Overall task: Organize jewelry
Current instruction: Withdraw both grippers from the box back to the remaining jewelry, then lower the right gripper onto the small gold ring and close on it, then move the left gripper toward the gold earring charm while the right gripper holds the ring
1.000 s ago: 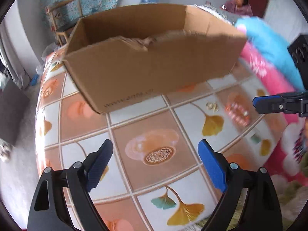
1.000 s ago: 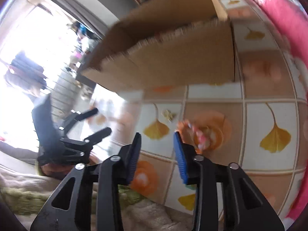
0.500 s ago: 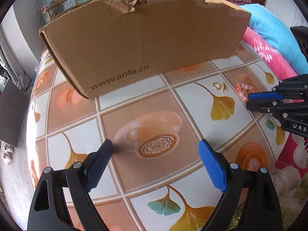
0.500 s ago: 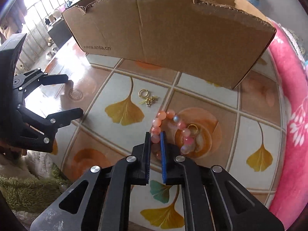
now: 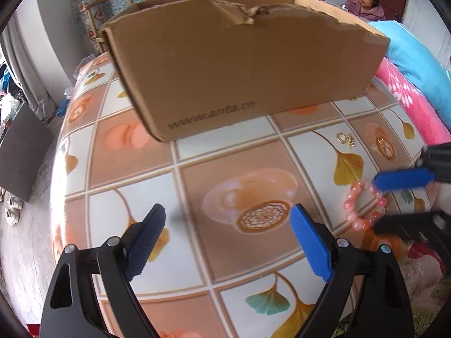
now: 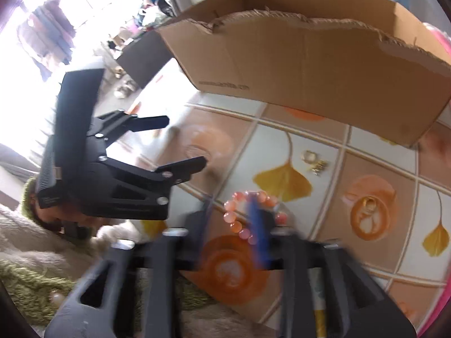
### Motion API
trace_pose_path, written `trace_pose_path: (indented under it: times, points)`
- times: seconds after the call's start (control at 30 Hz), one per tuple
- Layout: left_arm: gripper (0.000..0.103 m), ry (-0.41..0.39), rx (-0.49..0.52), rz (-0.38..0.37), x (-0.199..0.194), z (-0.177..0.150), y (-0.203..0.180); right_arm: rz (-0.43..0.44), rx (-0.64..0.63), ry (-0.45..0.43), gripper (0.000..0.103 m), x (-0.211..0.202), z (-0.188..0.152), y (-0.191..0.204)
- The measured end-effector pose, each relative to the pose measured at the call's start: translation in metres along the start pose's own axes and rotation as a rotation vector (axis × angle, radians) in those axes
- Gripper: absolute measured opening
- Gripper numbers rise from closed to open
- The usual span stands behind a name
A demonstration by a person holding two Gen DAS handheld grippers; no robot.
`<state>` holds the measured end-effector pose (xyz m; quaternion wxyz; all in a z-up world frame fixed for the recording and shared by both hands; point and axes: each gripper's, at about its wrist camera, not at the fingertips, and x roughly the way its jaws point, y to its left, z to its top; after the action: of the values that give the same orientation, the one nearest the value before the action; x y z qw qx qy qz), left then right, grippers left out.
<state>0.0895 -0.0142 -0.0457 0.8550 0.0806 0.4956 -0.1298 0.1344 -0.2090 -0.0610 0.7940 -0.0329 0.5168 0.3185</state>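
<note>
The right claw [image 6: 234, 219], pinched nearly together half a second ago, is now opening, with the pink round-bead bracelet [image 6: 253, 217] looped around one blue finger on the tile-patterned surface [image 5: 197, 186]. That probably means the grip slipped, so boxing it in the brown cardboard box [image 5: 248, 64] waits. The left claw [image 5: 228, 236] hovers spread wide, empty.

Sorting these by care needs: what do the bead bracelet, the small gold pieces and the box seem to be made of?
Bead bracelet: glossy pink-orange round beads, likely glass, stone or plastic; it cannot be told which.
Small gold pieces: shiny yellow metal look, possibly plated.
Box: plain brown corrugated cardboard, matte, with a torn, ragged top edge.
</note>
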Motion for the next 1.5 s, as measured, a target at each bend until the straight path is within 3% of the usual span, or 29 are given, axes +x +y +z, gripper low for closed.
trace_pose_path:
  times: [0.13,0.23,0.37,0.53,0.83,1.07,1.13,1.2,1.3,1.5]
  points:
    - [0.088,0.007,-0.006,0.011,0.002,0.0,0.003,-0.049,0.048,-0.062,0.049,-0.026,-0.01,-0.027]
    - [0.088,0.009,0.004,0.011,0.003,0.002,0.0,-0.138,0.129,-0.084,0.049,-0.03,-0.012,-0.055]
    - [0.088,0.009,0.033,0.02,0.005,0.005,-0.008,-0.287,0.179,-0.077,0.035,-0.026,-0.016,-0.081]
    - [0.088,0.003,0.068,0.042,0.005,0.007,-0.018,-0.286,0.196,-0.062,0.022,-0.015,-0.018,-0.094]
    - [0.088,-0.002,0.094,0.044,0.006,0.016,-0.026,-0.354,0.113,-0.068,0.01,-0.001,-0.022,-0.09]
    - [0.088,-0.103,0.202,-0.049,-0.005,0.026,-0.053,-0.342,0.105,-0.071,0.009,-0.003,-0.025,-0.095]
    - [0.084,-0.133,0.24,-0.071,-0.006,0.029,-0.061,-0.334,0.111,-0.077,0.009,-0.005,-0.026,-0.098]
    - [0.073,-0.148,0.284,-0.082,-0.003,0.034,-0.071,-0.325,0.119,-0.085,0.009,-0.012,-0.027,-0.1]
    - [0.056,-0.145,0.338,-0.09,0.004,0.043,-0.083,-0.313,0.126,-0.092,0.009,-0.013,-0.028,-0.103]
    - [0.036,-0.128,0.411,-0.137,0.011,0.054,-0.095,-0.29,0.135,-0.099,0.009,-0.014,-0.035,-0.114]
